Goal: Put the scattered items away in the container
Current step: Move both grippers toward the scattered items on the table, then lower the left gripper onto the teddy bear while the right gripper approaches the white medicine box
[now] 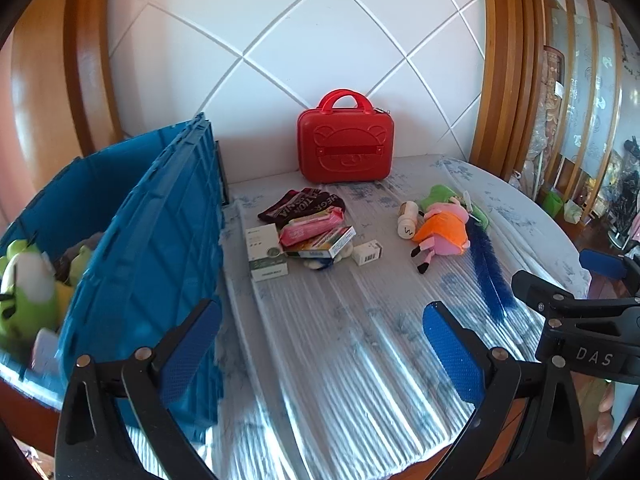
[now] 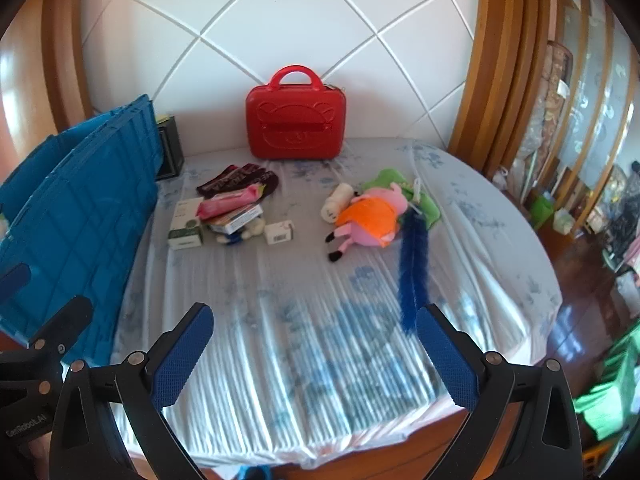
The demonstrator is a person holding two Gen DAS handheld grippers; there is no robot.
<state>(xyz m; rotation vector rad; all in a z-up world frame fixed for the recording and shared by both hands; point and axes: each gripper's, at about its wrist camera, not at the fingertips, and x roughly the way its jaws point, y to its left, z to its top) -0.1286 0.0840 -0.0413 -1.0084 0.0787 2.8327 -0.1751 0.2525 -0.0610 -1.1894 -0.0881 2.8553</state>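
Note:
A blue crate [image 1: 152, 240] stands at the bed's left, holding green plush toys [image 1: 28, 292]; it also shows in the right wrist view [image 2: 80, 216]. A pile of boxes [image 1: 316, 244] [image 2: 232, 218], a pink packet [image 1: 312, 226] and dark socks [image 1: 300, 206] lies mid-bed. A small white box [image 1: 367, 253] [image 2: 280, 232] sits beside it. A pig plush [image 1: 444, 232] [image 2: 368, 220], a white bottle [image 1: 408, 220] [image 2: 336, 202] and a blue feather wand [image 1: 490, 272] [image 2: 414, 276] lie to the right. My left gripper [image 1: 320, 356] and right gripper [image 2: 314, 356] are open and empty above the bed's near part.
A red carry case [image 1: 346, 146] [image 2: 294, 120] stands against the white padded headboard. A dark box [image 2: 170, 148] sits behind the crate. The bed [image 1: 340, 340] ends at the right over a wooden floor [image 2: 580, 300] with clutter.

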